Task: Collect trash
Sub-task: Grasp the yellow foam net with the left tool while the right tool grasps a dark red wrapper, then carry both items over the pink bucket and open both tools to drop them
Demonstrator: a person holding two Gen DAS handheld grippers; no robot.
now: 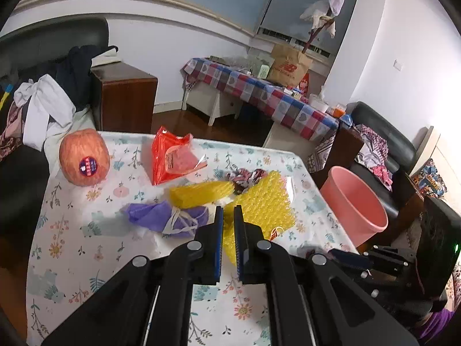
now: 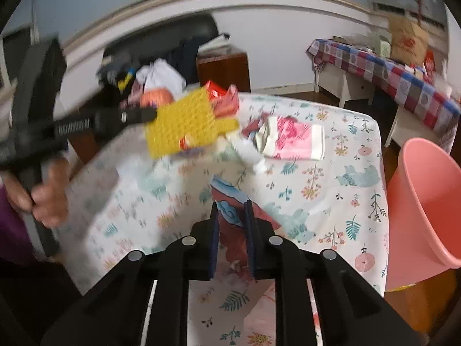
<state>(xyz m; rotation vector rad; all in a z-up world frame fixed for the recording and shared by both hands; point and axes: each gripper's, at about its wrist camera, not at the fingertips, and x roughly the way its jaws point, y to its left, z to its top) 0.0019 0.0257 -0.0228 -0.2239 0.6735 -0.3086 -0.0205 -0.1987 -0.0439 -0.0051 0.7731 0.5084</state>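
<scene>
A: What is held by the left claw [image 1: 228, 216]?

B: A bumpy yellow foam net sheet [image 1: 265, 201] is pinched in it, lifted over the flowery table [image 1: 86, 230]. Only an edge is held, so it could slip and fall back by the purple cloth bundle [image 1: 170, 216].

A: And the right claw [image 2: 232, 212]?

B: It is clamped on a red and blue picture wrapper [image 2: 230, 222]. The pink plastic bucket [image 2: 426, 201] stands beside the table. If either is let go too soon, the floor could be hit instead.
</scene>
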